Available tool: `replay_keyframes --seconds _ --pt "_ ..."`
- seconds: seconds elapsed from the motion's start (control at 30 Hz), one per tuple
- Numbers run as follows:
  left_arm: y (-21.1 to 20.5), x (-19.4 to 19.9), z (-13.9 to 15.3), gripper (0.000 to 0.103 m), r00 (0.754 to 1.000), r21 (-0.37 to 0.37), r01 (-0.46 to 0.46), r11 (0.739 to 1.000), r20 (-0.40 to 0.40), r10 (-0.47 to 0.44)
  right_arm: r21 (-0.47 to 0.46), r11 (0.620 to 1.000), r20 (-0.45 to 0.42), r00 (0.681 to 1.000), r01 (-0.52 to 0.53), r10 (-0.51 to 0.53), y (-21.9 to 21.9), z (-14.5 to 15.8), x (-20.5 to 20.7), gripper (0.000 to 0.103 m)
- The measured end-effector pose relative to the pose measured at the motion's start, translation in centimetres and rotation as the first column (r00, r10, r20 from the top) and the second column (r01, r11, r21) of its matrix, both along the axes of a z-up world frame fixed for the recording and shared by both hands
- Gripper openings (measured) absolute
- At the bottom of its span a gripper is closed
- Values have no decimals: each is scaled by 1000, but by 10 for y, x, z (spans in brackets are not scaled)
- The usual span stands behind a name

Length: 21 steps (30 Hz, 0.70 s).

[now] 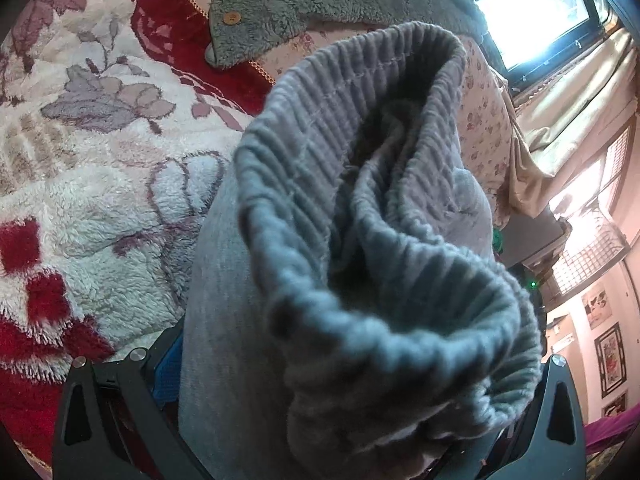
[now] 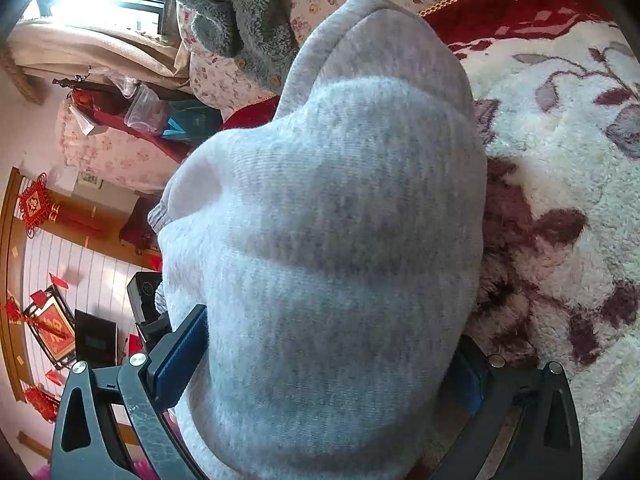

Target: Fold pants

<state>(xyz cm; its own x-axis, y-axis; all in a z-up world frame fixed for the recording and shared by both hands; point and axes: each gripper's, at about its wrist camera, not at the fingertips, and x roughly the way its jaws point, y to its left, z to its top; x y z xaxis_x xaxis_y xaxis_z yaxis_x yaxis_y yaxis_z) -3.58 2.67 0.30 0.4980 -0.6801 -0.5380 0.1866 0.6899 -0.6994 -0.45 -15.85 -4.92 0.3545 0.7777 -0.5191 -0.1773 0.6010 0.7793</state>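
Grey ribbed waistband (image 1: 360,184) fills my left view; my left gripper (image 1: 320,432) pinches the pants there, lifting them off the blanket (image 1: 80,160) to fold. Right view: my right gripper (image 2: 320,392) clamps the pants (image 2: 328,220) likewise, aloft.

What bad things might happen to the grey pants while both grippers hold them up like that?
1. The grey knit pants bunch thickly in the left gripper, waistband gaping, so a layer might slip free.
2. The right gripper pinches a fat wad of cloth, likely making the fold crooked.
3. Hanging fabric may drag across the fluffy red-and-white flowered blanket and wrinkle.
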Motion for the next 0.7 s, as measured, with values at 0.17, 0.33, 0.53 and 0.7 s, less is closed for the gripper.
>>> replay_keyframes --seconds 0.17,0.33,0.53,0.7 --pt "-4 -7 9 95 999 43 -41 998 20 40 -17 1000 25 1000 -3 4 5 6 -2 99" --pt "-14 -13 27 86 996 133 -74 988 52 67 -47 999 65 998 -24 27 10 16 -6 88" --pt "-23 -22 41 81 995 156 -87 984 63 78 -77 996 104 994 -36 44 15 30 -13 83" --pt "-36 -26 50 81 994 141 -80 987 80 70 -87 996 129 991 -24 35 5 42 -21 83"
